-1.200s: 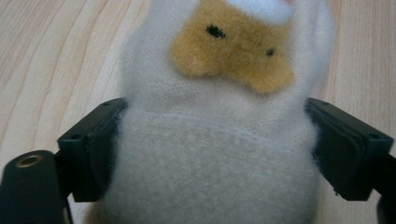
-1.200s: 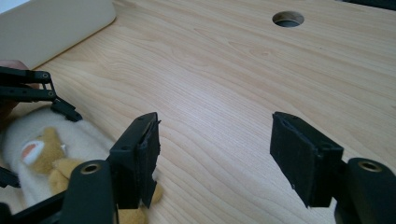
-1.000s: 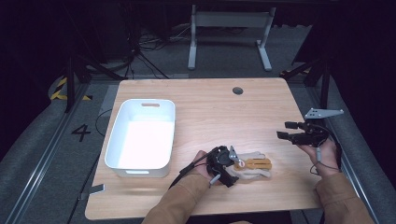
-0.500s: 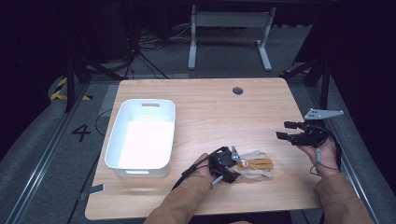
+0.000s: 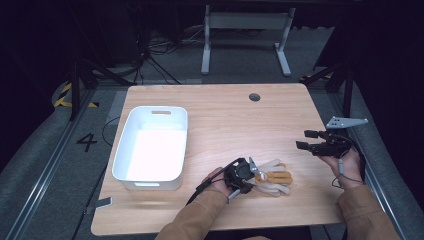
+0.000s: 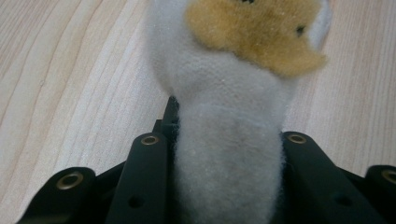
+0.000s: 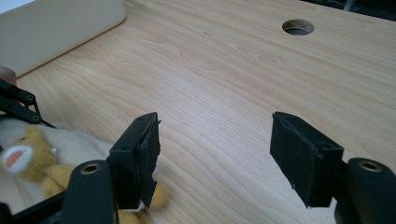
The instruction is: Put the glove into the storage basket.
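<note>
A white and tan plush toy [image 5: 274,180] lies on the wooden table [image 5: 225,125] near its front edge. My left gripper [image 5: 254,174] has just been closing its jaws, and they now pinch the toy's white body [image 6: 229,84] between them. The left gripper view has both black fingers [image 6: 142,177] pressed against the fur. To the right, my right gripper [image 5: 305,140] hovers open above the table with nothing between its jaws. In the right gripper view [image 7: 215,135] the toy [image 7: 28,154] lies at the lower left, beside part of the left gripper [image 7: 18,105].
A white plastic tub [image 5: 155,111] with nothing in it stands on the left half of the table; its wall [image 7: 60,23] shows at the top left of the right gripper view. A round cable hole [image 5: 254,97] sits near the far edge.
The left gripper's jaws have closed onto the plush toy, and the hand has shifted slightly toward it. The right gripper has stayed where it was.
</note>
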